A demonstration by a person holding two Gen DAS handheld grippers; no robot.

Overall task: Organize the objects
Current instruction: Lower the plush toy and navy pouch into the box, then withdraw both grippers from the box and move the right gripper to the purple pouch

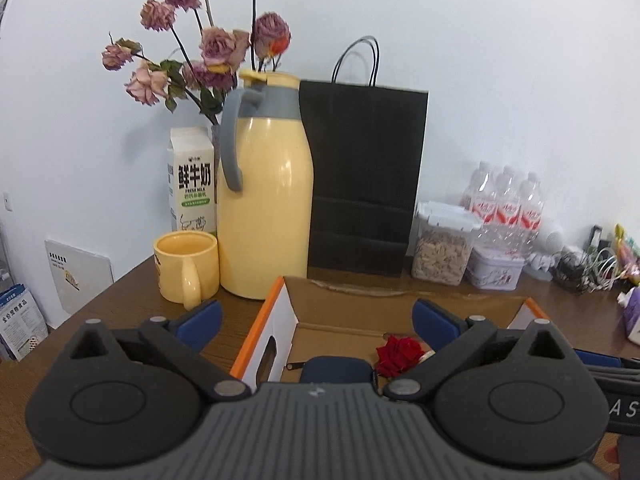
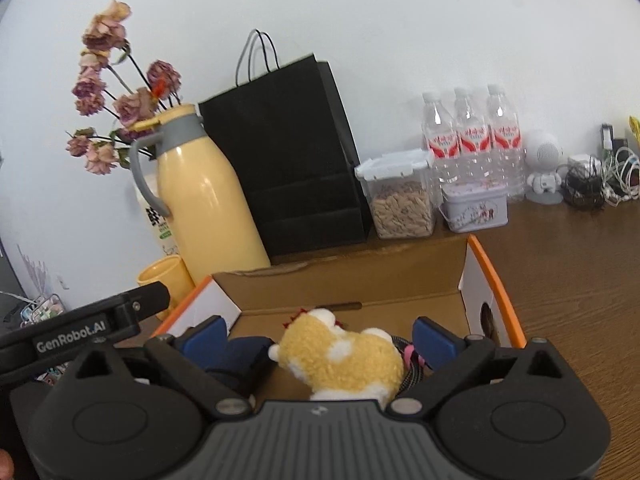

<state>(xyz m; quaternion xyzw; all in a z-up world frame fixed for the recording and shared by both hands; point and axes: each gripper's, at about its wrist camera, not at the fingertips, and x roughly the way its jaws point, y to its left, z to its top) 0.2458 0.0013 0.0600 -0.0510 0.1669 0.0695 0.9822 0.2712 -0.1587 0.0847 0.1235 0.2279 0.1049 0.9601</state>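
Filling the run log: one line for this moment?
left hand-held gripper: open | right hand-held gripper: open | plush toy, red rose: in box

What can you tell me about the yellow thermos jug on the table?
The yellow thermos jug looks like glossy plastic or enamelled metal, with a grey collar, a grey curved handle on its left and a yellow lid. It stands upright on the wooden table, between the yellow mug and the black paper bag, which seems to touch it.

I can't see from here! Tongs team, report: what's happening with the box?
Both tongs open, left and right, holding nothing. Cardboard box holds plush toy, red rose, dark pouch. Nothing blocking.
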